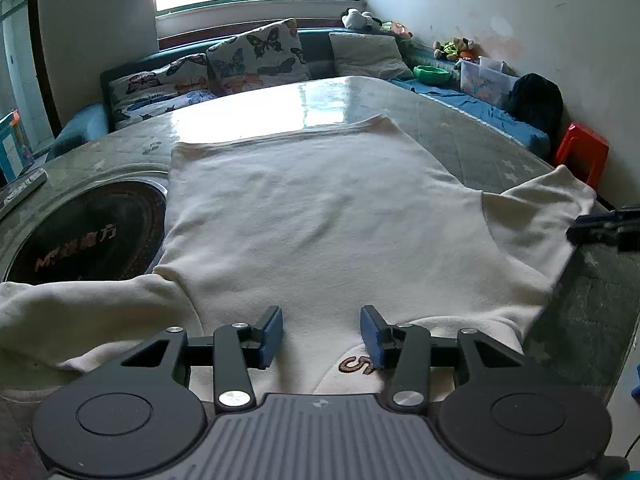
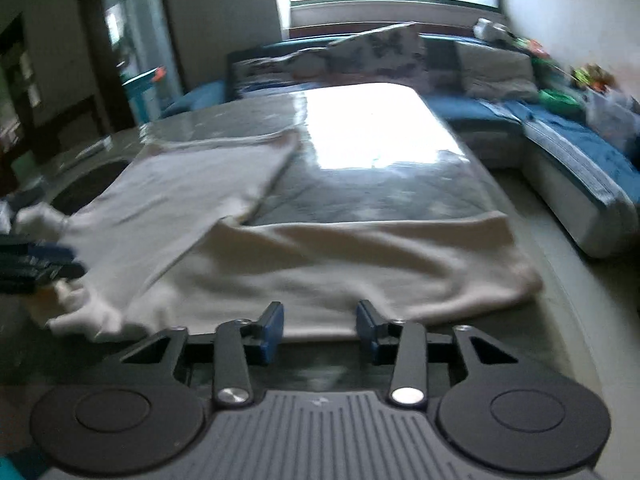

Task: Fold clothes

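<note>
A cream sweatshirt (image 1: 312,216) lies spread flat on the glass-topped table (image 1: 248,116), hem at the far side, collar near me. My left gripper (image 1: 320,336) is open and empty, hovering over the collar area. The right sleeve (image 2: 360,264) lies across the table edge in the right wrist view, blurred. My right gripper (image 2: 319,330) is open and empty just before that sleeve's near edge; it also shows at the right edge of the left wrist view (image 1: 600,228). The left gripper's fingers (image 2: 36,260) show at the left of the right wrist view.
A round dark burner inset (image 1: 88,232) sits in the table left of the sweatshirt. A remote (image 1: 20,192) lies at the far left. A sofa with butterfly cushions (image 1: 256,56) runs behind and right. A red stool (image 1: 582,152) stands at the right.
</note>
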Tool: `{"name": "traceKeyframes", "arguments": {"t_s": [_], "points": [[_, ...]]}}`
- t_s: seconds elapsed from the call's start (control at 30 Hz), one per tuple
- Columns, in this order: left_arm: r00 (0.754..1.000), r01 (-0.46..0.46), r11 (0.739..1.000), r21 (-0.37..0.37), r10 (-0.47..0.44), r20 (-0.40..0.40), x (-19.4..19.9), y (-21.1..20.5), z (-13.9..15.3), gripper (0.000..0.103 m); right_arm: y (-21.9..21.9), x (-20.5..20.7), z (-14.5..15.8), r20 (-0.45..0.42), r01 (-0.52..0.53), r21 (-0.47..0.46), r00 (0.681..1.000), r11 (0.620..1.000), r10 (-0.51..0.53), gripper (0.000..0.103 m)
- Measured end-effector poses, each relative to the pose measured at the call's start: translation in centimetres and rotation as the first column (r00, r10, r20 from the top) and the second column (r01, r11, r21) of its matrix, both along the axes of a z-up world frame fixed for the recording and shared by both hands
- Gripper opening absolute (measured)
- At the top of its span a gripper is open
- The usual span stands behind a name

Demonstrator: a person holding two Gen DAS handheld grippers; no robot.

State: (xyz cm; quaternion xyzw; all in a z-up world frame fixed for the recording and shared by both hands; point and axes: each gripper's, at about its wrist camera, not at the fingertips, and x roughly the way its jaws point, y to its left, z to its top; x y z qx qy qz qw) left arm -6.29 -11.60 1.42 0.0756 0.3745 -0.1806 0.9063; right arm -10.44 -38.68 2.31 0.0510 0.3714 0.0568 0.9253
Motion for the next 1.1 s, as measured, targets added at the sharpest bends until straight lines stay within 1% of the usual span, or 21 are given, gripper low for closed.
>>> {"name": "traceKeyframes", "arguments": {"t_s": [0.07, 0.13, 0.2, 0.27, 0.37, 0.4, 0.6, 0.67, 0.73, 0.8, 0.87, 0.9, 0.93, 1.0, 1.1], "points": [[1.000, -0.004, 1.000, 0.001, 0.004, -0.003, 0.0, 0.1, 0.0, 0.049, -1.1, -0.1, 0.3, 0.005, 0.048, 0.013, 0.999, 0.999, -0.048, 0.037], [1.000, -0.002, 1.000, 0.007, 0.002, 0.001, 0.0, 0.0, 0.0, 0.050, -2.1, -0.1, 0.7, 0.035, 0.097, -0.007, 0.995, 0.995, -0.096, 0.037], [1.000, -0.001, 1.000, 0.011, 0.001, 0.003, 0.0, -0.1, 0.0, 0.051, -3.2, 0.1, 1.0, 0.054, 0.133, -0.002, 0.990, 0.991, -0.133, 0.037], [1.000, -0.002, 1.000, 0.011, 0.002, 0.002, 0.0, -0.1, 0.0, 0.051, -3.9, 0.7, 0.4, 0.045, 0.148, -0.005, 0.988, 0.989, -0.147, 0.037], [1.000, -0.003, 1.000, 0.012, 0.003, 0.001, 0.0, 0.1, 0.1, 0.052, -4.4, 1.6, -0.8, 0.011, 0.181, -0.053, 0.984, 0.982, -0.180, 0.036], [1.000, -0.004, 1.000, 0.013, 0.004, 0.000, 0.0, 0.1, 0.1, 0.052, -4.6, 1.6, -1.0, 0.011, 0.198, -0.065, 0.980, 0.978, -0.197, 0.034], [1.000, 0.001, 1.000, 0.020, -0.001, 0.000, -0.2, -0.1, 0.5, 0.053, -6.9, 1.2, -0.8, 0.038, 0.307, -0.069, 0.951, 0.949, -0.305, 0.034], [1.000, 0.007, 1.000, 0.013, -0.007, 0.001, -0.3, -0.2, 0.8, 0.054, -7.3, 1.5, -1.1, 0.035, 0.326, -0.079, 0.945, 0.942, -0.325, 0.034], [1.000, 0.016, 1.000, 0.008, -0.016, 0.008, -0.5, -0.5, 1.1, 0.055, -7.6, 1.7, -1.4, 0.023, 0.331, -0.071, 0.943, 0.941, -0.331, 0.034], [1.000, 0.025, 1.000, 0.004, -0.025, 0.013, -0.7, -0.8, 1.3, 0.055, -7.5, 1.7, -1.6, 0.030, 0.334, -0.070, 0.943, 0.940, -0.332, 0.034], [0.999, 0.035, 0.999, 0.002, -0.035, 0.015, -0.9, -1.2, 1.5, 0.055, -7.3, 1.8, -1.6, 0.039, 0.333, -0.073, 0.943, 0.940, -0.331, 0.031], [0.999, 0.045, 0.999, 0.001, -0.045, 0.016, -0.8, -1.6, 1.5, 0.056, -7.3, 1.8, -1.6, 0.044, 0.335, -0.079, 0.942, 0.939, -0.332, 0.018], [0.998, 0.054, 0.999, 0.001, -0.054, 0.016, -0.8, -2.0, 1.5, 0.056, -7.3, 1.9, -1.6, 0.051, 0.335, -0.078, 0.942, 0.939, -0.332, 0.011], [0.997, 0.073, 0.997, 0.001, -0.073, 0.018, -0.8, -2.9, 1.5, 0.056, -7.6, 1.8, -1.3, 0.063, 0.335, -0.055, 0.941, 0.941, -0.332, 0.007], [0.995, 0.102, 0.995, 0.000, -0.102, 0.019, -0.8, -4.3, 1.5, 0.056, -7.6, 1.2, -0.1, 0.106, 0.336, -0.041, 0.938, 0.941, -0.331, 0.007]]}}
